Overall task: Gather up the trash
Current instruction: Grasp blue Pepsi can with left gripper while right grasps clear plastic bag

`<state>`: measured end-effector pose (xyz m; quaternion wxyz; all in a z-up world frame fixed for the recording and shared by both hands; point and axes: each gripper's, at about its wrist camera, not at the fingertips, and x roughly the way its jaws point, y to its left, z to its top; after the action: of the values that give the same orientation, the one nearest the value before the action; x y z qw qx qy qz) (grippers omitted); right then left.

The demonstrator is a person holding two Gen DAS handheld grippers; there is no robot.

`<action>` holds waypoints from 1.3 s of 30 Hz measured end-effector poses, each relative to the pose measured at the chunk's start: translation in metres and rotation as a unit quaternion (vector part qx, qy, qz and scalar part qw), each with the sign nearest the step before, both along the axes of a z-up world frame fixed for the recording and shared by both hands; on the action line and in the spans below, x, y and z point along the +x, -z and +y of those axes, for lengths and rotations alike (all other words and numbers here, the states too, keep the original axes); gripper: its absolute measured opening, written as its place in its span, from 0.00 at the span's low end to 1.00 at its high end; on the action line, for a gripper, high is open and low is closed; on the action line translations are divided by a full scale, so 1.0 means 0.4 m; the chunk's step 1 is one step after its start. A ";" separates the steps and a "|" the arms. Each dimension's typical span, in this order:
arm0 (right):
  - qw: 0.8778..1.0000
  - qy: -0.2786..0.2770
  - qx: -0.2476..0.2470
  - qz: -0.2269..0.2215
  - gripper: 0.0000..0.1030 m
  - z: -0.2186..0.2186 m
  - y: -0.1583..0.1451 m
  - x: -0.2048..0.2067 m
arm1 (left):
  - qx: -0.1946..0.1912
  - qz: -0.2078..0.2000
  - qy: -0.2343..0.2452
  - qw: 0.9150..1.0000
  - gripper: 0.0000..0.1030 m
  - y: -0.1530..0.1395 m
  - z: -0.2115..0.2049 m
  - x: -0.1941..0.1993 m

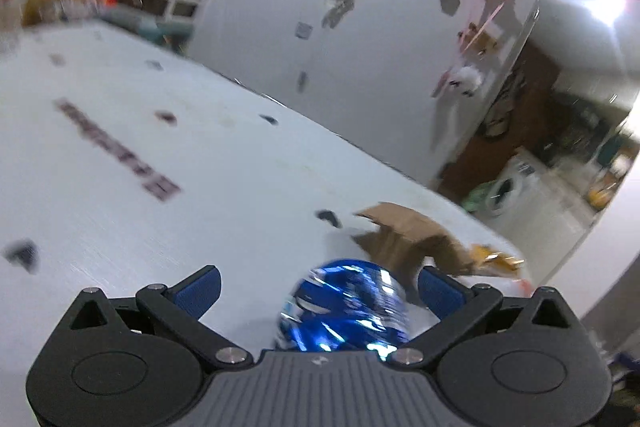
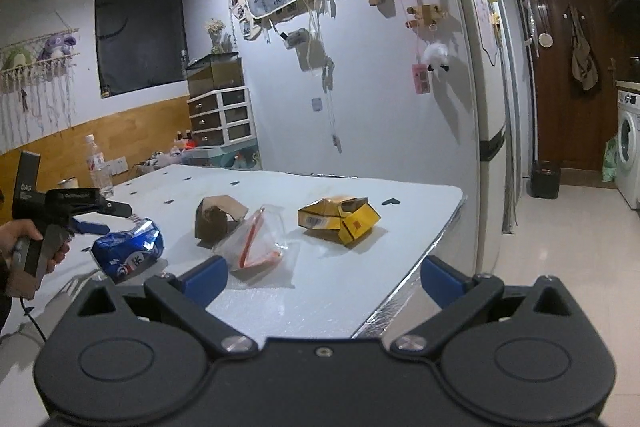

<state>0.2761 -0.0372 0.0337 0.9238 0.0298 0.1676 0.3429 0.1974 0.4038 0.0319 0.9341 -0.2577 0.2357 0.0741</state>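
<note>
Crushed blue can (image 2: 128, 247), lettering unreadable, between left gripper's (image 1: 320, 291) wide jaws; right gripper's (image 2: 322, 277) wide.

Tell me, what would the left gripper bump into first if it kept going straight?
Probably the crushed shiny blue can. It lies on the white table between the left gripper's open blue pads, nearer the right one. Crumpled brown cardboard sits behind it.

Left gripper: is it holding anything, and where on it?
Nothing held yet. The left gripper is open, its jaws spread either side of the crushed blue can, which lies on the table. The right gripper is open and empty.
</note>
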 end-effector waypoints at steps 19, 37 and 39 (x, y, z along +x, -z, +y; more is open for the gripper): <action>0.999 -0.030 0.014 0.020 1.00 0.101 0.006 0.045 | -0.154 -0.042 0.130 0.979 0.95 0.037 -0.202 0.005; 0.974 -0.123 0.062 0.177 0.49 0.283 -0.011 0.302 | -0.230 -0.067 0.011 0.971 0.60 0.105 -0.176 0.033; 0.972 -0.116 0.060 0.198 0.46 0.303 0.008 0.328 | -0.234 -0.066 0.005 0.970 0.56 0.108 -0.172 0.037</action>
<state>0.4072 0.0838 0.0304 0.8229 0.1331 0.3284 0.4441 0.2121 0.3348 -0.0111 0.8618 -0.4722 0.1852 -0.0046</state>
